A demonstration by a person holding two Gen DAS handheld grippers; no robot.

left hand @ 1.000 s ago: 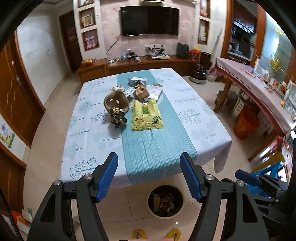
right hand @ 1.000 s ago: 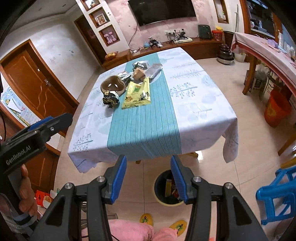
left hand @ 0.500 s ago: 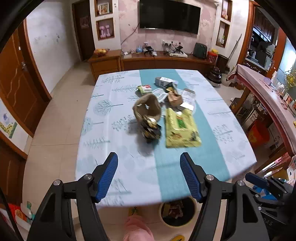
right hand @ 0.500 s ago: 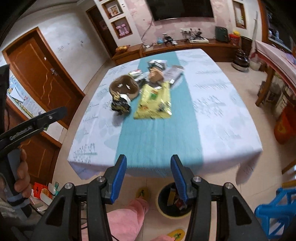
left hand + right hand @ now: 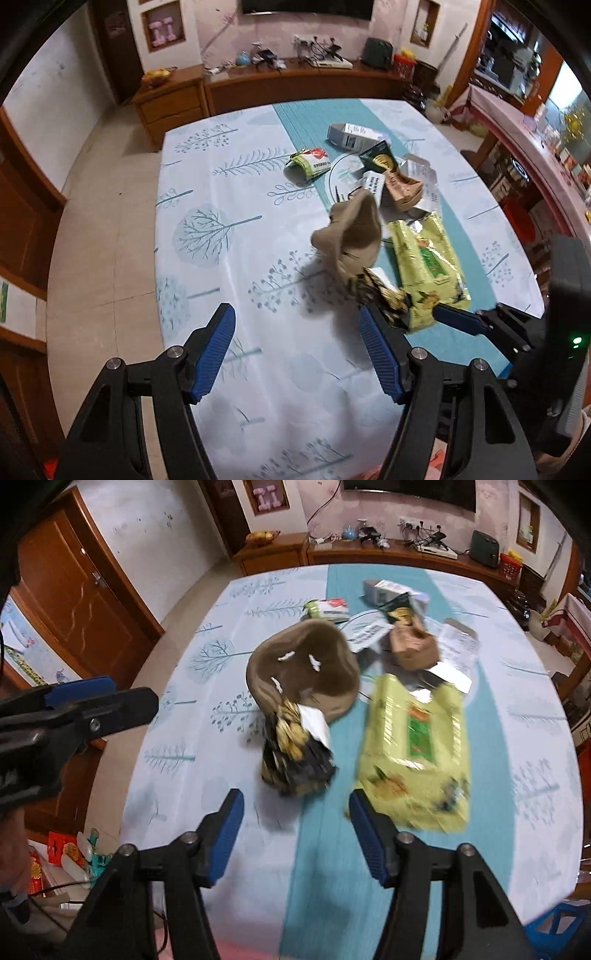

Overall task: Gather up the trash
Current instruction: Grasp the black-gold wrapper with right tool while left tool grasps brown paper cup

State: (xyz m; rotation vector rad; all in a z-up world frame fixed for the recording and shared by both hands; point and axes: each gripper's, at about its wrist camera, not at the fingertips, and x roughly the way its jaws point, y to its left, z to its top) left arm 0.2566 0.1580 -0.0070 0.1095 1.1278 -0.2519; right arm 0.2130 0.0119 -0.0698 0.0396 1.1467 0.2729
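Trash lies on a table (image 5: 207,229) under a pale tree-print cloth with a teal runner. A crumpled brown paper bag (image 5: 306,668) stands in the middle, with a black-and-yellow wrapper (image 5: 295,753) at its near side and a flat yellow-green packet (image 5: 413,749) to its right. My right gripper (image 5: 297,830) hovers just short of the wrapper; its jaws are opening and nothing is between them. My left gripper (image 5: 297,350) stands open and empty over bare cloth, left of the bag (image 5: 351,236) and the wrapper (image 5: 376,295).
Farther back lie a small green packet (image 5: 310,162), a white-and-blue box (image 5: 351,136) and a brown carton (image 5: 402,184). A wooden sideboard (image 5: 295,81) runs along the far wall and a wooden door (image 5: 77,590) stands at the left. A blue stool (image 5: 554,923) is at the lower right.
Both grippers have moved forward from the table's near edge and down over the cloth toward the trash. The floor bin has dropped out of view. The right jaws stand wider.
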